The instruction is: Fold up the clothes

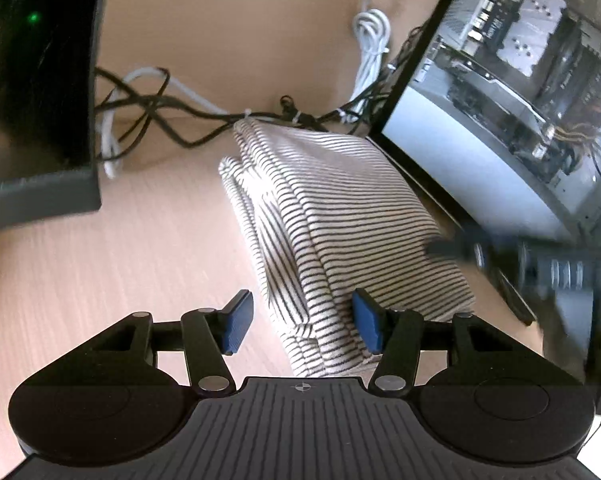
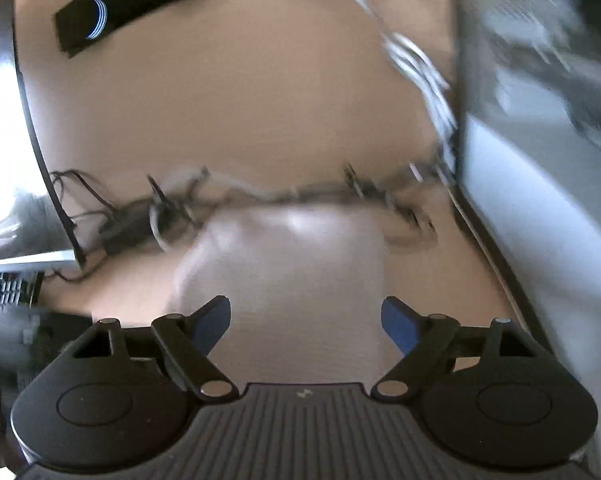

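Nearest to the left wrist camera is the left hand-held gripper [image 1: 302, 322], with its two blue pads [image 1: 236, 322] held partly apart. Between them lies the near end of the folded striped garment [image 1: 332, 216]. The right pad seems to touch the cloth, but the left pad stands clear of it, so nothing is pinched.

The garment is cream with thin dark stripes, folded into a long narrow bundle, and it lies on the light wooden desk [image 1: 112, 272]. It runs from the gripper toward the far wall. At its far end a tangle of black and white cables [image 1: 160, 116] lies on the desk. On the left stands a dark box [image 1: 36, 92] with a small green light. On the right stands an open computer case [image 1: 512, 92], close beside the garment.

From the right wrist camera everything is blurred. The right hand-held gripper [image 2: 306, 326] is spread wide, and the pale shape of the garment [image 2: 288, 264] lies under and beyond its pads, which do not press on it.
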